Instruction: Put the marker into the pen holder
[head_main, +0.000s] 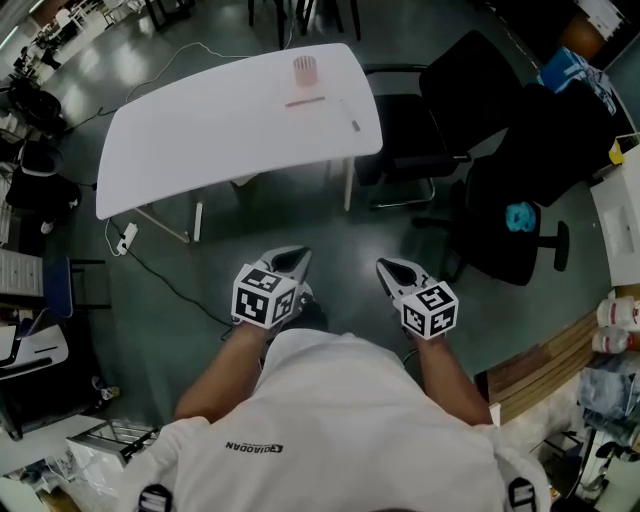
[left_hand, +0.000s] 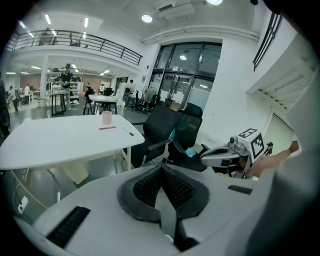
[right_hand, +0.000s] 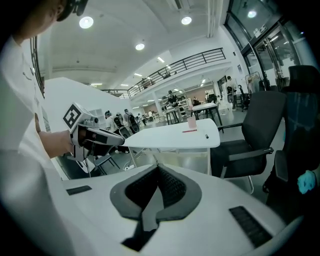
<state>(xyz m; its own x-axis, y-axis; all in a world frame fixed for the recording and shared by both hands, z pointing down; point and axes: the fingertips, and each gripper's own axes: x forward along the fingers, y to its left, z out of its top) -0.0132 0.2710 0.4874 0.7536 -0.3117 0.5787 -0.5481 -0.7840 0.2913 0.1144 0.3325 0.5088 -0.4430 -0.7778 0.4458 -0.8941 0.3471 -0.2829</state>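
Observation:
A pink pen holder (head_main: 305, 68) stands near the far edge of a white table (head_main: 200, 140). A red marker (head_main: 305, 101) lies flat just in front of it, and a dark pen (head_main: 354, 124) lies near the table's right edge. Both grippers hang over the floor well short of the table, close to the person's body. My left gripper (head_main: 296, 259) is shut and holds nothing. My right gripper (head_main: 386, 267) is shut and empty too. The left gripper view shows the holder (left_hand: 106, 117) and marker (left_hand: 107, 128) far off. So does the right gripper view: holder (right_hand: 192, 122), marker (right_hand: 189, 131).
Black office chairs (head_main: 500, 150) stand to the right of the table, one with a teal object (head_main: 519, 216) on its seat. A cable and power strip (head_main: 126, 237) lie on the floor under the table's left side. Desks and clutter line the left and right edges.

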